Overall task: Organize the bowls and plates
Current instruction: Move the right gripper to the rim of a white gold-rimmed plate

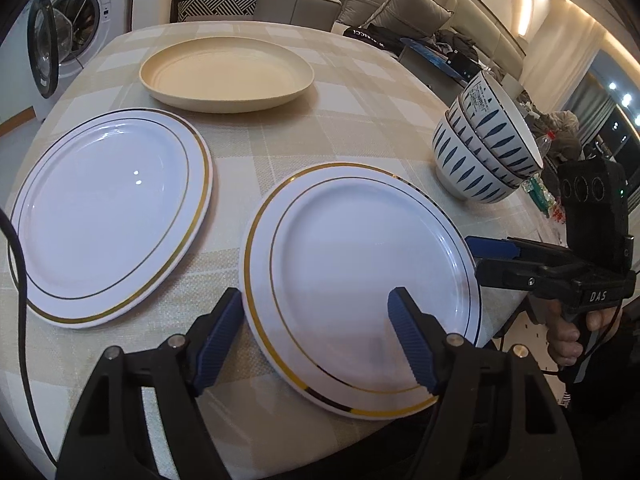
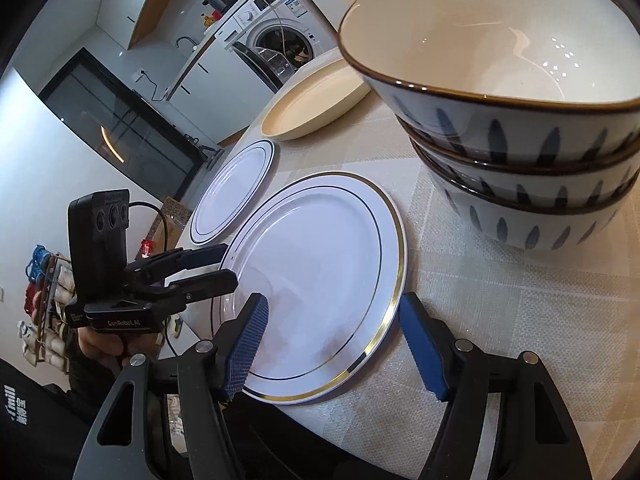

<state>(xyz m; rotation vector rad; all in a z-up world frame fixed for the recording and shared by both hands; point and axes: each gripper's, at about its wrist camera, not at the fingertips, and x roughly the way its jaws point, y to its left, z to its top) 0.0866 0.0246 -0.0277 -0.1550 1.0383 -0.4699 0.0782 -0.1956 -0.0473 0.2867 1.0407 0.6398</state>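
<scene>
At table's near edge: white gold-rimmed plate point(image 1: 360, 280) sits right at the edge, its near rim about level with it or just over. Left gripper point(image 1: 316, 340) straddles that rim from the near-left side: one blue pad outside the rim, one over the plate face, jaws apart, not clamped on anything I can see. Right gripper point(image 2: 332, 344) does the same at the plate's near-right rim, one pad over the plate, one outside over the cloth; also released, nothing pinched. Whether any pad touches the plate, can't tell. Each gripper shows in the other's camera, on opposite sides of the plate, a hand point(image 1: 568, 332) on the right one's grip. Second gold-rimmed plate point(image 1: 108, 216) lies flat to the left, close to the first with a narrow strip of cloth between. Beige plate point(image 1: 226, 74) is farther back, apart from both. Stack of three blue-patterned bowls point(image 2: 516, 168) stands just right of the near plate, close to the right gripper's outer side, so room there is tight; open cloth remains between plates and bowls in the middle. Table point(image 1: 304, 136) has a beige checked cloth. Room behind: washing machine point(image 1: 76, 20) with door open at far left, sofa point(image 1: 400, 8) with cushions at the back.
</scene>
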